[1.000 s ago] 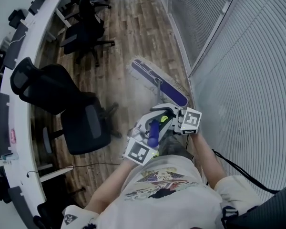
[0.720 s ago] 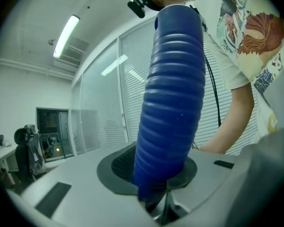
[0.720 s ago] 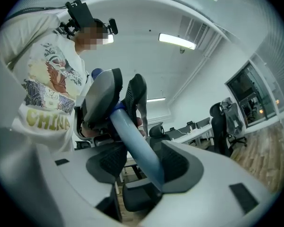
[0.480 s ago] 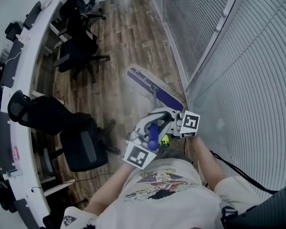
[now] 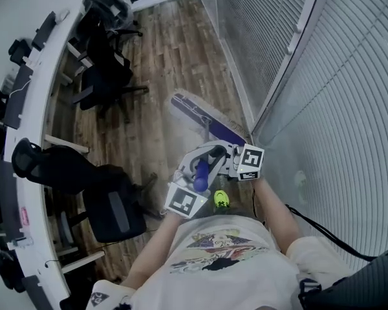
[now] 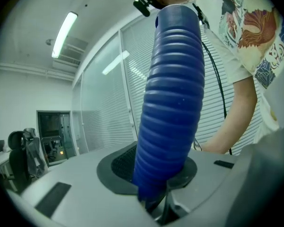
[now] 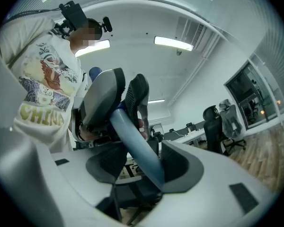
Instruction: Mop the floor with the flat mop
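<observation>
The flat mop [image 5: 204, 118] lies pad-down on the wood floor [image 5: 161, 57] at frame centre, its purple head (pale-fringed) angled diagonally, its ribbed blue grip [image 6: 173, 103] rising toward the camera.

Left gripper [image 5: 198, 165] and right gripper [image 5: 224, 159] hold flat mop [image 5: 203, 116].

Office, long curved white desk [image 5: 35, 108], black swivel chairs [image 5: 113, 208], glass partition [image 5: 258, 37] with blinds.
</observation>
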The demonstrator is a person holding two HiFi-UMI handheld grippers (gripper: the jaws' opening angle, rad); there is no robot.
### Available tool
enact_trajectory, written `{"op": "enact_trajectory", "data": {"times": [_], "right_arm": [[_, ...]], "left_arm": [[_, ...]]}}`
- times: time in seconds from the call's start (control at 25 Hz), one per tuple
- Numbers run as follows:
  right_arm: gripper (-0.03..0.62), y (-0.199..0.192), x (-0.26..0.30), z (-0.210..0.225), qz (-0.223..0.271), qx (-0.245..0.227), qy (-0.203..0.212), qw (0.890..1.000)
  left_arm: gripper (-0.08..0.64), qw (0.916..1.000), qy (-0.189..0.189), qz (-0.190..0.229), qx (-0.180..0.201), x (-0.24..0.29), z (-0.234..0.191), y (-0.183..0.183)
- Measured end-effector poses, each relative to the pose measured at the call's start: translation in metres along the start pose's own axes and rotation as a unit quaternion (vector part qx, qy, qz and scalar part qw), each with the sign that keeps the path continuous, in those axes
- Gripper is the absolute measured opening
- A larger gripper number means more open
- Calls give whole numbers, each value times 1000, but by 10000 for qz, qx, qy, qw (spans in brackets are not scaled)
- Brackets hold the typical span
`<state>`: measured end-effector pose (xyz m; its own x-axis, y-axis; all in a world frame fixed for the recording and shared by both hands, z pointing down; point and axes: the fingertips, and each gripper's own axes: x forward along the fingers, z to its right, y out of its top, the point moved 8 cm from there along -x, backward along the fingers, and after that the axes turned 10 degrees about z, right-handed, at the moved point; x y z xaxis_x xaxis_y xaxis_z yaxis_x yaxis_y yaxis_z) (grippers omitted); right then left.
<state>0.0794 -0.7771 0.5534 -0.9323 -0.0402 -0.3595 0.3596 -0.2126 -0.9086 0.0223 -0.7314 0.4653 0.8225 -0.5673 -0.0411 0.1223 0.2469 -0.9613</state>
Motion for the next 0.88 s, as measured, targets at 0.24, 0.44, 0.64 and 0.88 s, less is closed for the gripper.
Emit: {"op": "enact_trajectory", "data": {"times": [0.24, 0.44, 0.64, 0.88], "right_arm": [[216, 0, 4, 23, -4, -21, 39, 10000], [217, -5, 4, 43, -170, 4, 13, 9999], [221, 2, 5, 74, -173, 51, -79, 9998], [221, 13, 30, 135, -47, 19, -100, 9999]], "left_arm": [[80, 9999, 156, 63, 15, 7, -19, -9], [80, 9998, -137, -116, 76, 16, -29, -25], [80, 9998, -157, -69, -29, 35, -55, -34], [80, 10000, -62, 33, -10, 52, -121, -45]]}}
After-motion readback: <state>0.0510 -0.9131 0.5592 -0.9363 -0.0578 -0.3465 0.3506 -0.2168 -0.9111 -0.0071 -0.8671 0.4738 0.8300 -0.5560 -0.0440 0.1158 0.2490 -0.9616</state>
